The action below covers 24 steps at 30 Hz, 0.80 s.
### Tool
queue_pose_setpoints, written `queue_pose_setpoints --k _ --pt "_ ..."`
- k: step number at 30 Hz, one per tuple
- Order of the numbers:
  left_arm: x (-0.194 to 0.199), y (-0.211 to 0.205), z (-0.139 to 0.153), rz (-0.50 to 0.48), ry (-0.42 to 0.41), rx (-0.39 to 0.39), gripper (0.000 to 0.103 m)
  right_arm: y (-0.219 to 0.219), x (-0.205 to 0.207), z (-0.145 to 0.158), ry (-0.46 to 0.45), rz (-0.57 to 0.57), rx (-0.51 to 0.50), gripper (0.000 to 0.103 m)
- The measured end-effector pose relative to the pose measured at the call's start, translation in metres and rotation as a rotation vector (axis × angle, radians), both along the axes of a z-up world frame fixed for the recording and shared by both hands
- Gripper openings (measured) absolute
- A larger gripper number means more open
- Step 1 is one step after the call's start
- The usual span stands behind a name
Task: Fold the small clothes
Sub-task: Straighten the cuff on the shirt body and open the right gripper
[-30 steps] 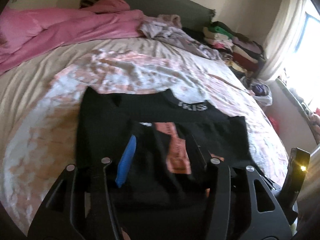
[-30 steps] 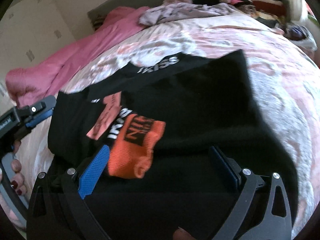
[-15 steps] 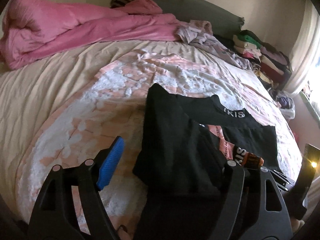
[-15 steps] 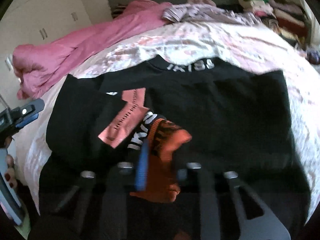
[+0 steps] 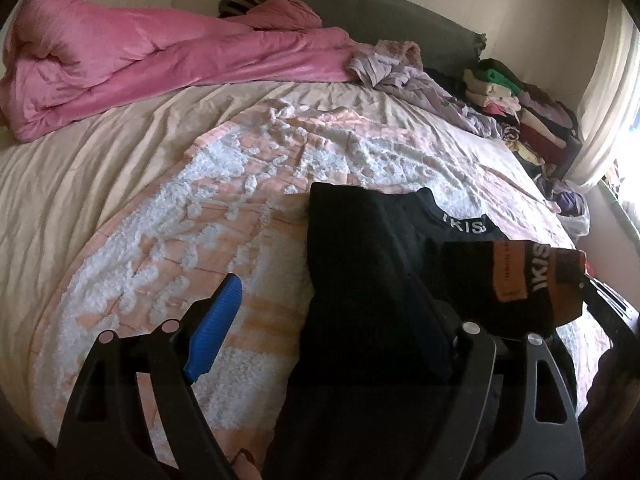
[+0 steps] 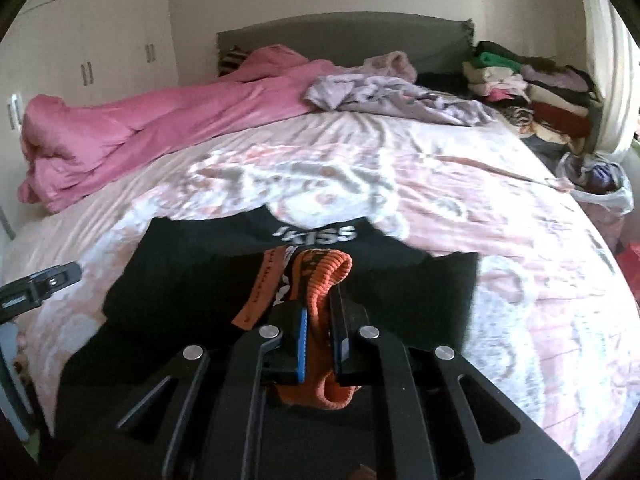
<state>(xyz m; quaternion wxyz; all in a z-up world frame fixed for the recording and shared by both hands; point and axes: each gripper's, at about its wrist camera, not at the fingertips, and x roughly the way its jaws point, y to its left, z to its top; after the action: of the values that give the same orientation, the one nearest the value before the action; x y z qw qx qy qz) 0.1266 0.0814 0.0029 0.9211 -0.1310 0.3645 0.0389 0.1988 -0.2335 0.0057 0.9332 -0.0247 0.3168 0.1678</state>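
A black garment with white lettering on its neckband (image 6: 180, 268) lies on the bed; it also shows in the left wrist view (image 5: 360, 264). My right gripper (image 6: 318, 328) is shut on its orange knit cuff (image 6: 324, 276) and holds it lifted over the black cloth. The cuff and sleeve hang at the right of the left wrist view (image 5: 532, 280). My left gripper (image 5: 320, 336) is open and empty, its blue pad (image 5: 214, 332) over the bedspread, its right finger over the garment's left edge.
A pink and white tufted bedspread (image 5: 200, 208) covers the bed. A pink duvet (image 5: 140, 64) is bunched at the head. Lilac clothes (image 6: 384, 96) and a stack of folded clothes (image 6: 532, 92) lie at the far right. A white wardrobe (image 6: 92, 40) stands at left.
My right gripper has closed on the orange cuff and lifted it. My left gripper has opened and moved left off the garment's middle to its left edge.
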Motion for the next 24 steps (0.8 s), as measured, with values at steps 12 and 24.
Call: queue_pose_setpoints --k 12,24 --pt "0.035 -0.051 -0.007 -0.125 0.050 0.101 0.074 -0.018 0.005 -0.025 0.032 -0.077 -0.048 0.008" --pt "0.057 -0.087 -0.049 -0.255 0.167 0.161 0.074 -0.040 0.002 -0.025 0.038 -0.169 -0.031 0.042"
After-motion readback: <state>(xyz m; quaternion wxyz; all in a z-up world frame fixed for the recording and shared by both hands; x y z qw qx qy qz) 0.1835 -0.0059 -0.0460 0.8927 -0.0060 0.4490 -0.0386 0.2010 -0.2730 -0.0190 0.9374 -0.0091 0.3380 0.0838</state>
